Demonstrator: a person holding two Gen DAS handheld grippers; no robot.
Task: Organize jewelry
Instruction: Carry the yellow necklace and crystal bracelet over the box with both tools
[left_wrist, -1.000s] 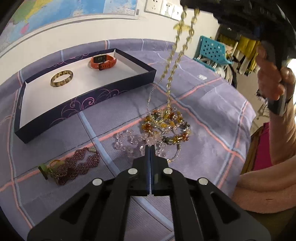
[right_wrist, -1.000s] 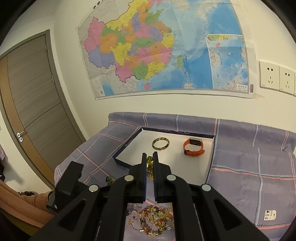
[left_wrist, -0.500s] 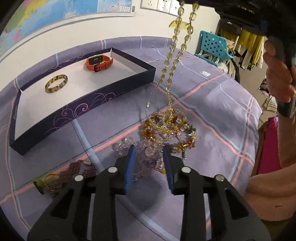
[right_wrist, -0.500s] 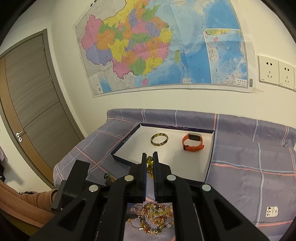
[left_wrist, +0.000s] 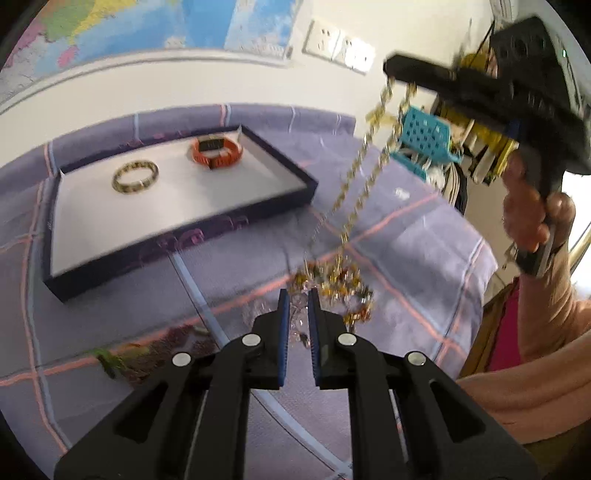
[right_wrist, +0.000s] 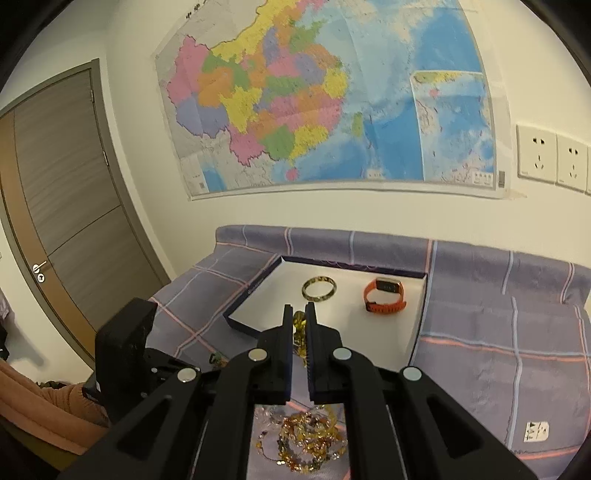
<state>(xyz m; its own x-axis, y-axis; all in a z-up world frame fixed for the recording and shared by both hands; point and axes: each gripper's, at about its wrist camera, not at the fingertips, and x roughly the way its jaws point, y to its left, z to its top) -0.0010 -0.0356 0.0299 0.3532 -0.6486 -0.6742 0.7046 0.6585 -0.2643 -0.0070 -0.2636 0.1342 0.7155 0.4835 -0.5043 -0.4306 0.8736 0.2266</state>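
A yellow bead necklace (right_wrist: 300, 332) is clamped in the right tongs (right_wrist: 299, 325). The left tongs (left_wrist: 296, 314) are closing around pale beads (left_wrist: 297, 325); contact cannot be told.

Yellow bead necklace (left_wrist: 364, 173) hangs taut above the tangled jewelry pile (left_wrist: 332, 284)

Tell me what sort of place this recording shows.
Probably a room in a home: a wall map and sockets, a wooden door, and a checked cloth covering the work surface.
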